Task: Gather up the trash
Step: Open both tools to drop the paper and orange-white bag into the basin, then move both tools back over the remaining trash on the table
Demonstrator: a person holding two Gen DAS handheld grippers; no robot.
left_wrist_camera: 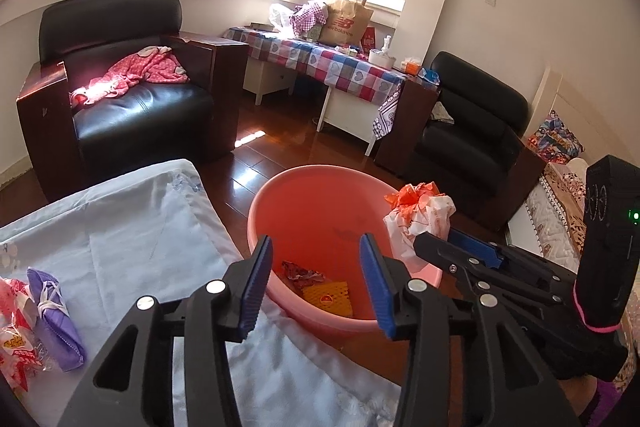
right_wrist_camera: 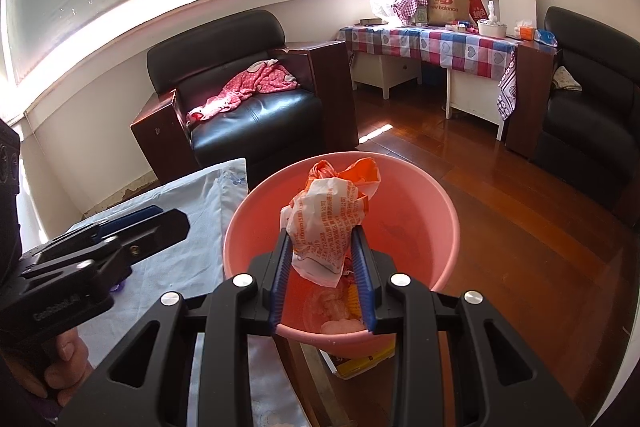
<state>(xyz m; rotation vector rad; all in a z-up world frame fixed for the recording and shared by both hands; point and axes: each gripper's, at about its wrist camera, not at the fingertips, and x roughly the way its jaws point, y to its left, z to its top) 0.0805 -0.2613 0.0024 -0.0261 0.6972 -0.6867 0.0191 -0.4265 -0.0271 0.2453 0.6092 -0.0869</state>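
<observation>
We've got a partial haul already: down in the pink basin (left_wrist_camera: 320, 195) lie a crumpled reddish wrapper (left_wrist_camera: 302, 273) and a yellow foam net (left_wrist_camera: 328, 297), so some trash is in. More is on the way, because our right gripper (right_wrist_camera: 324, 267) is clamped on a crumpled orange-and-white paper bag (right_wrist_camera: 328, 211), pads pressing it from both sides, and it hangs right over the basin's mouth. We judge that piece is one release from done.

Our left gripper (left_wrist_camera: 316, 287) stands wide apart with nothing between its jaws, poised above the near rim of the basin and tilted downward, the table edge just beneath it. No earlier picture to go by, so we only say it is empty now.

What's left? On the pale blue cloth (left_wrist_camera: 132, 239) at the far left edge we still see a purple face mask (left_wrist_camera: 56, 319) and, touching it, a red-and-white plastic wrapper (left_wrist_camera: 14, 331). Both sit well apart from the basin.

Both tools point forward and down, side by side, a hand (right_wrist_camera: 66, 363) gripping the left handle low in the right-wrist view.
</observation>
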